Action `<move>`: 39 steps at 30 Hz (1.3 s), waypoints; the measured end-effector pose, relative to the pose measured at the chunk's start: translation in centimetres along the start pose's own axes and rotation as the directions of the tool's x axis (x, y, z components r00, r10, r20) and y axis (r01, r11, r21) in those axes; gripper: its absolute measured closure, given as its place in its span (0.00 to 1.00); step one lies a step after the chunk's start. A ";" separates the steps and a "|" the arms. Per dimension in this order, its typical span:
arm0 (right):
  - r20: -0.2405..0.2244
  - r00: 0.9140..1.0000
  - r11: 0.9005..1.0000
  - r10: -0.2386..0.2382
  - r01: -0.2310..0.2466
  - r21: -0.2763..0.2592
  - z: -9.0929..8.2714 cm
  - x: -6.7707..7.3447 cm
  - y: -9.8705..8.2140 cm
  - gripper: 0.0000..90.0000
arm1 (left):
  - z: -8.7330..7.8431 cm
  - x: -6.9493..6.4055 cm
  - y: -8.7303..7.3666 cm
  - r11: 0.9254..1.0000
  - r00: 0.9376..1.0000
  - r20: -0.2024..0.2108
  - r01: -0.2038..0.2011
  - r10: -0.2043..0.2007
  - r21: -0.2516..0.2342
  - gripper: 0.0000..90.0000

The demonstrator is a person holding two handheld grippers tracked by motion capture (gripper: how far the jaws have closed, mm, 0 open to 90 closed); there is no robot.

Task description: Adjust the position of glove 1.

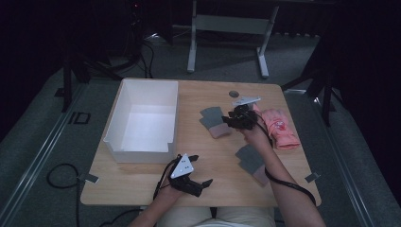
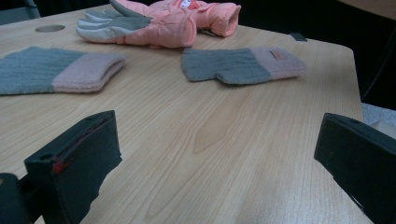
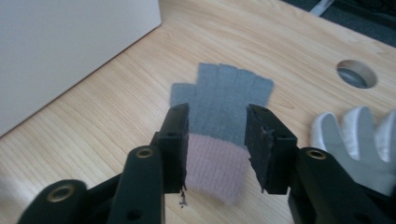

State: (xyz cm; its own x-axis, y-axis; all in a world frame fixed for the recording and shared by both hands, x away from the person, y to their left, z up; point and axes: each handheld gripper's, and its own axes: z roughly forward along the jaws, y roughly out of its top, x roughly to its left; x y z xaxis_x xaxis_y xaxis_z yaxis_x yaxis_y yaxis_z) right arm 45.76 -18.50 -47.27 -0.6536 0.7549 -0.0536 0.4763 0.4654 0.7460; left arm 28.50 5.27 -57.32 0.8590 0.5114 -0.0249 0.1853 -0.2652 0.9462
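A grey knit glove with a pink cuff (image 1: pixel 213 122) (image 3: pixel 224 91) lies flat mid-table, fingers pointing away from me. My right gripper (image 1: pixel 232 122) (image 3: pixel 217 123) hangs low over its cuff, one jaw on each side of the cuff; the knit is not bunched and the jaws stand apart. A second grey and pink glove (image 1: pixel 251 161) (image 2: pixel 243 65) lies nearer the front right. A pink padded glove (image 1: pixel 280 127) (image 2: pixel 163 23) with white fingers (image 3: pixel 355 135) rests at the right. My left gripper (image 1: pixel 201 183) (image 2: pixel 217 135) sits near the front edge, open and empty.
A white open box (image 1: pixel 142 120) (image 3: pixel 70 46) stands on the left half of the wooden table (image 1: pixel 203 189). A round cable hole (image 1: pixel 233 93) (image 3: pixel 356 74) sits near the far edge. Bare wood lies between the left gripper and the gloves.
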 end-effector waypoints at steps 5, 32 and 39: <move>-0.036 0.999 0.998 -0.037 0.038 0.047 2.1 0.2 0.1 0.69 | 0.0 0.0 0.0 1.000 1.000 -0.001 -0.004 0.004 0.000 0.00; -0.057 0.993 0.985 -0.098 0.106 0.140 9.3 -1.8 0.0 0.71 | -0.1 0.0 0.0 1.000 1.000 -0.001 -0.001 0.001 -0.003 0.00; -0.093 0.994 0.980 -0.061 0.078 0.183 10.7 -2.3 -0.4 0.79 | -0.1 0.0 0.0 1.000 1.000 -0.002 -0.002 0.002 -0.003 0.00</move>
State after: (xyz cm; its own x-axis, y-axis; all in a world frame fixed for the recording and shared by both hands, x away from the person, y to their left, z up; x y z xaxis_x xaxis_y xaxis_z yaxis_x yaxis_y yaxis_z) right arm 53.33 -15.49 -54.54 -0.7334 0.6787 -0.0372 0.5236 0.5990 0.6058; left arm 28.43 5.30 -57.33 0.8584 0.5124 -0.0228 0.1825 -0.2636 0.9472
